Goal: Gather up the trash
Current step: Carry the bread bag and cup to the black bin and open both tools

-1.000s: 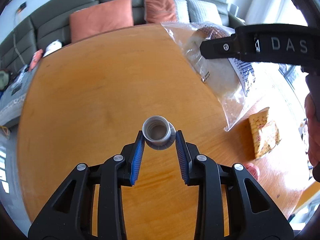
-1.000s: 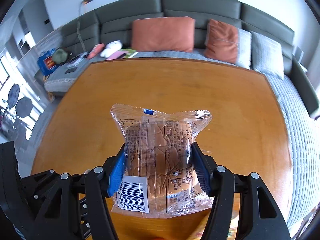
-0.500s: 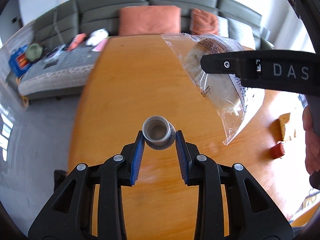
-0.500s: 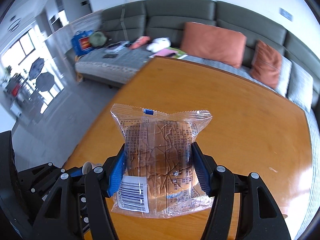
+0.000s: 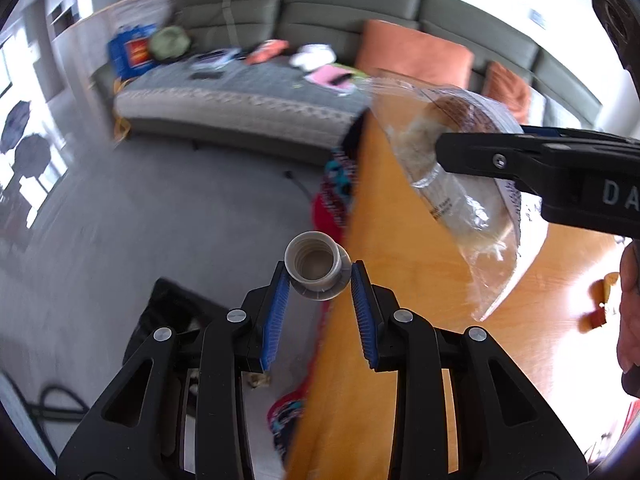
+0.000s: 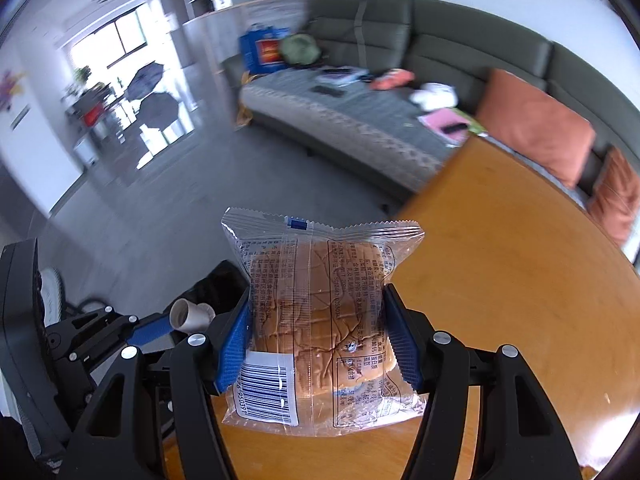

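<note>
Your left gripper (image 5: 318,280) has its jaws pinched on a small paper cup (image 5: 316,266), mouth facing the camera, held by its sides out past the bench (image 5: 400,320) edge, over the grey floor. The cup looks very light and thin-walled, so it likely crushes if squeezed harder; a light hold low on the wall, as now, seems right.

Your right gripper (image 6: 318,340) has its jaws closed on a clear bread packet (image 6: 320,320), gripped at both flanks around the bun, the crimped top seal at 12 o'clock and the barcode label at 7 o'clock. It hangs above the bench corner. The film is probably slippery and the bun soft, so the packet may slide or squash; holding across the bun itself rather than the loose film gives the surer purchase.

Both grippers tilt steeply downward, side by side. In the right wrist view, the left one sits at 9 o'clock. A dark bin-like shape (image 5: 176,312) lies on the floor just beyond the left jaws, too blurred to identify. Your hand (image 5: 630,300) shows at 3 o'clock in the left view.
</note>
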`<state>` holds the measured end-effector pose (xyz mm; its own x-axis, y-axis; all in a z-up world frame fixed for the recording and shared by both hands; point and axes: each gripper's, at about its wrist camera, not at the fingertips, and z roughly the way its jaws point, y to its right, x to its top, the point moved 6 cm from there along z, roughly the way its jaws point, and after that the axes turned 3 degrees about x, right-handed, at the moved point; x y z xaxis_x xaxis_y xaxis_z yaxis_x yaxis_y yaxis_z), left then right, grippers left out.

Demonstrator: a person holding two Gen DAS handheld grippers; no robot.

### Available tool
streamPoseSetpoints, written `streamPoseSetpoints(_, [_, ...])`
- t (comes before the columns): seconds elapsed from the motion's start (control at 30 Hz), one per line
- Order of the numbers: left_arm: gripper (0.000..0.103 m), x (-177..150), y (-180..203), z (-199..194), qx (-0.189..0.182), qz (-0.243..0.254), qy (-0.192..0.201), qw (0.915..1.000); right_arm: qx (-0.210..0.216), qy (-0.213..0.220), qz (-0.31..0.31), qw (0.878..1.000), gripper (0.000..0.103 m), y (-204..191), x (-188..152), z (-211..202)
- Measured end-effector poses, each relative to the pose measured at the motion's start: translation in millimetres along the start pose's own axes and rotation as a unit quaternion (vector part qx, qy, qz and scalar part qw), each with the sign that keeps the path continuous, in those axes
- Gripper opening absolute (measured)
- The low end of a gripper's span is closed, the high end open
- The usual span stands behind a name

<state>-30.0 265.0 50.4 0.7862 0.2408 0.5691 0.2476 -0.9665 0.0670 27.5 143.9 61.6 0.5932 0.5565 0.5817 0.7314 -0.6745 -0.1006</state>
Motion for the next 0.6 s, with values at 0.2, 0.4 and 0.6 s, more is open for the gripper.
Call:
streamPoseSetpoints(0.2, [0.032, -22, -79, -8, 0.041, -0.064, -0.010, 0.9970, 0.049, -0.021, -0.047, 0.997, 0.063, -82, 15, 33])
streamPoseSetpoints(0.4, [0.032, -55, -154, -19, 0.083, -0.126, -0.023, 0.9882, 0.096, -0.044, -0.091, 0.990, 0.063, -165, 29, 68])
streamPoseSetpoints(0.6, [0.032, -80, -216, -25, 0.119, -0.174, -0.040, 0.9767, 0.132, -0.066, -0.118, 0.982, 0.064, -229, 41, 98])
